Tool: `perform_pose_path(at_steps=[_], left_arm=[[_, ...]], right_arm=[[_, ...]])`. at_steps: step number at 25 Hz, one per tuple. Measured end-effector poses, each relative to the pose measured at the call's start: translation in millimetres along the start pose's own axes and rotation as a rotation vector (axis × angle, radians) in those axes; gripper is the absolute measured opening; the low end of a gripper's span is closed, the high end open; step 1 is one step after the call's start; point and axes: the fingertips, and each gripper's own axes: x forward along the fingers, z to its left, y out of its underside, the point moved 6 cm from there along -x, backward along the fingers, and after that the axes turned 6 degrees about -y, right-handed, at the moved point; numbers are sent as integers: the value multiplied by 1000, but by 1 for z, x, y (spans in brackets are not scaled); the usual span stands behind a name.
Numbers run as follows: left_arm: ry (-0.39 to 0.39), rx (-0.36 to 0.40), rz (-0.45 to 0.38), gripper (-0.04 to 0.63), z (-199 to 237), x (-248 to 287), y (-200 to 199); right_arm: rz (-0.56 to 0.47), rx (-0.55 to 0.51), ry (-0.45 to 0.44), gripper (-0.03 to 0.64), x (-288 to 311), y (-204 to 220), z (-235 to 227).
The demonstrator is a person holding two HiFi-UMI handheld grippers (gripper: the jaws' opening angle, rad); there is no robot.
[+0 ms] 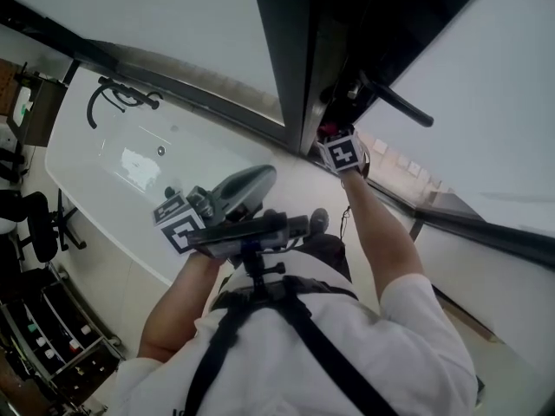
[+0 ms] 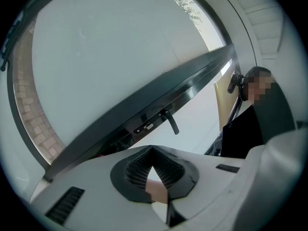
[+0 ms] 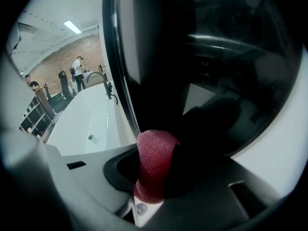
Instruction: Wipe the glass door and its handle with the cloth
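The dark door frame (image 1: 299, 59) runs between frosted glass panes (image 1: 173, 24), with a black lever handle (image 1: 399, 104) sticking out to its right. My right gripper (image 1: 331, 135) is raised to the frame just left of the handle, shut on a red cloth (image 3: 154, 162) that pokes out between its jaws against the dark frame (image 3: 144, 57). My left gripper (image 1: 263, 178) hangs lower, near the person's chest, shut with nothing in it. In the left gripper view it (image 2: 153, 150) points up at the frame (image 2: 159, 95) and the handle (image 2: 169, 121) from a distance.
A long white basin (image 1: 130, 154) with a black tap (image 1: 117, 98) lies left of the door. A black office chair (image 1: 35, 224) and shelving (image 1: 52, 336) stand at the far left. Another person (image 2: 260, 124) in dark clothes stands by the door's right side.
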Motion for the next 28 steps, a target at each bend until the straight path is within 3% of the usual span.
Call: perform_pose_path(at_steps=[11,18,28], left_arm=[[50,-8,1,-8,-10,4,0],[77,-12,-5,-8,-14,6,-1],[122,-27,-15,-8,-16,9,-1]], right_arm=[[-70,46,13,94,-38,-39,3],[-58,45,41,94,-53,-45,-1],[-225,-37,82,94,-105,-93,8]])
